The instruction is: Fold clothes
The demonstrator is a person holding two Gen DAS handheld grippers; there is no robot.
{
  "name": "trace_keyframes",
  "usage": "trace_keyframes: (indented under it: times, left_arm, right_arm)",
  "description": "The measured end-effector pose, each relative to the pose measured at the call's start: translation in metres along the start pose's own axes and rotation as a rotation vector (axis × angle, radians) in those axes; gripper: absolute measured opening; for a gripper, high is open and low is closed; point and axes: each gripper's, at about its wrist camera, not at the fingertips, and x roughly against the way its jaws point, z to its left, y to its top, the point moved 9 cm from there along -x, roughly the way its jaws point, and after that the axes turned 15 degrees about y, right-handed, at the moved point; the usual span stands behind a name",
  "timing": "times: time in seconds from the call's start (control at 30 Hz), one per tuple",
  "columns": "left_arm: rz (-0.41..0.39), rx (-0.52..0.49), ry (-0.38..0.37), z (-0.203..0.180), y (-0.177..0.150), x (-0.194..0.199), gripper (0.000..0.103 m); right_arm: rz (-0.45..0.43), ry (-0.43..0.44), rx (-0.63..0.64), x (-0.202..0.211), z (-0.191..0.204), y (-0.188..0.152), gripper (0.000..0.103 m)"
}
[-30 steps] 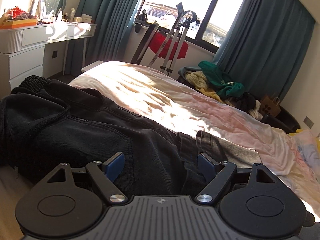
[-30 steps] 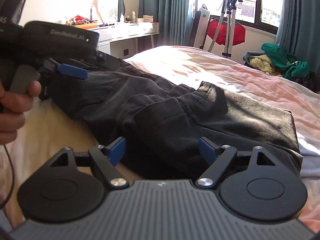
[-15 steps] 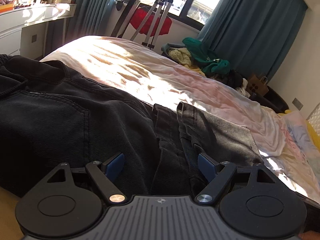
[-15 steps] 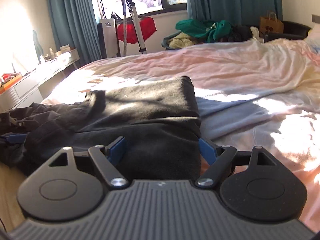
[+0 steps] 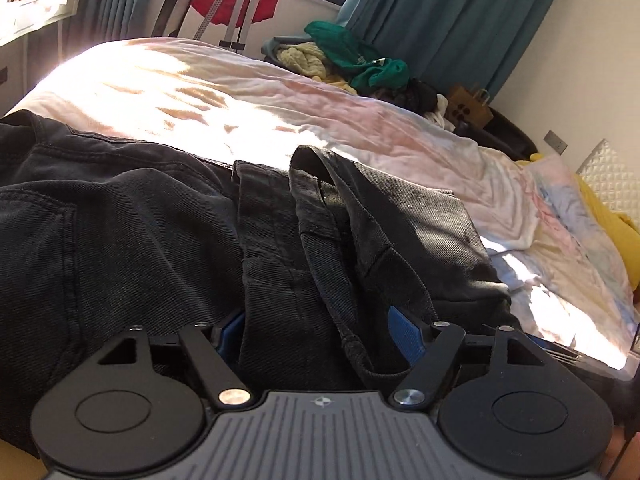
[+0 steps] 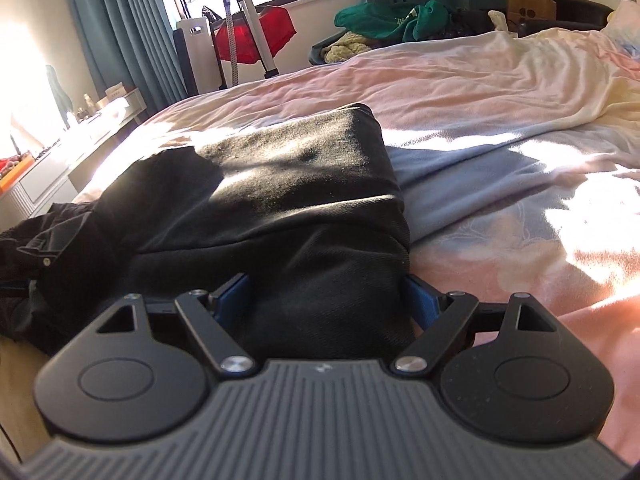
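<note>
A pair of black jeans point(image 5: 160, 232) lies folded over on the bed; it also shows in the right wrist view point(image 6: 280, 200). My left gripper point(image 5: 316, 328) is open, its blue fingers either side of the jeans' folded layers near the hem edge point(image 5: 360, 344). My right gripper point(image 6: 328, 300) is open, its blue fingers straddling the end of the folded leg point(image 6: 328, 312). Fabric fills both gaps; the fingertips are partly hidden by cloth.
The pink and white bed cover point(image 6: 500, 92) spreads right and beyond. A heap of green and yellow clothes point(image 5: 352, 60) lies past the far edge, with a red stand point(image 6: 252, 36), a paper bag point(image 6: 532, 4), teal curtains and a white dresser point(image 6: 60, 164) at left.
Both grippers have moved in closer to the jeans, so cloth now sits between the fingers. The left view has swung right along the jeans. Both stay open.
</note>
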Motion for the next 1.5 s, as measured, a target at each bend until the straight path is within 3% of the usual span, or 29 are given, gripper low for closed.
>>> trace_keyframes:
  times: [0.03,0.1,0.17,0.3,0.33,0.5,0.67,0.9,0.97,1.1,1.17,1.23,1.33,1.43,1.5]
  left_arm:
    - [-0.004,-0.004,0.024,0.002,-0.002,-0.002,0.051]
    - [-0.01,0.0,0.021,0.004,-0.003,-0.004,0.043]
    - [-0.026,0.001,0.012,0.003,-0.001,-0.001,0.027]
    - [-0.071,0.005,0.011,0.001,0.008,0.019,0.013]
    - [-0.083,0.01,0.012,0.001,0.011,0.025,0.005]
    - [-0.068,0.039,0.021,0.007,0.011,0.038,0.006]
    - [-0.016,-0.02,0.107,0.011,-0.007,0.014,0.007]
    - [-0.026,0.003,0.109,0.014,-0.01,0.015,0.009]
    - [-0.037,0.0,0.109,0.014,-0.01,0.018,0.011]
    - [-0.061,-0.035,0.117,0.01,-0.008,0.028,0.023]
    - [-0.066,-0.035,0.131,0.013,-0.005,0.039,0.046]
    - [-0.08,-0.01,0.144,0.023,-0.001,0.056,0.054]
    - [-0.077,0.089,0.144,0.058,-0.002,0.088,0.068]
    - [-0.058,0.246,0.228,0.118,-0.006,0.111,0.084]
    - [-0.025,0.356,0.279,0.159,-0.015,0.122,0.088]
  right_arm:
    - [-0.001,-0.005,0.007,0.0,0.001,0.0,0.085]
    - [-0.003,-0.009,0.008,0.0,0.001,0.0,0.085]
    - [-0.003,-0.013,0.012,0.0,0.002,0.0,0.085]
    - [-0.014,-0.013,0.023,0.002,0.003,0.003,0.085]
    - [-0.018,-0.012,0.026,0.003,0.003,0.003,0.085]
    - [-0.032,-0.006,0.042,0.007,0.007,0.008,0.084]
    - [-0.003,-0.004,0.056,0.0,0.006,0.005,0.084]
    - [-0.066,0.004,0.076,0.015,0.01,0.021,0.082]
    - [-0.083,0.012,0.076,0.018,0.011,0.025,0.082]
    - [0.031,0.025,0.056,-0.001,0.007,0.009,0.083]
    - [0.034,0.012,0.074,-0.005,0.008,0.005,0.084]
    - [0.037,0.013,0.065,-0.006,0.008,0.006,0.084]
    - [0.037,0.026,0.047,-0.005,0.007,0.007,0.084]
    - [0.045,0.035,0.045,-0.003,0.006,0.007,0.084]
    - [0.05,0.04,0.039,-0.001,0.006,0.008,0.084]
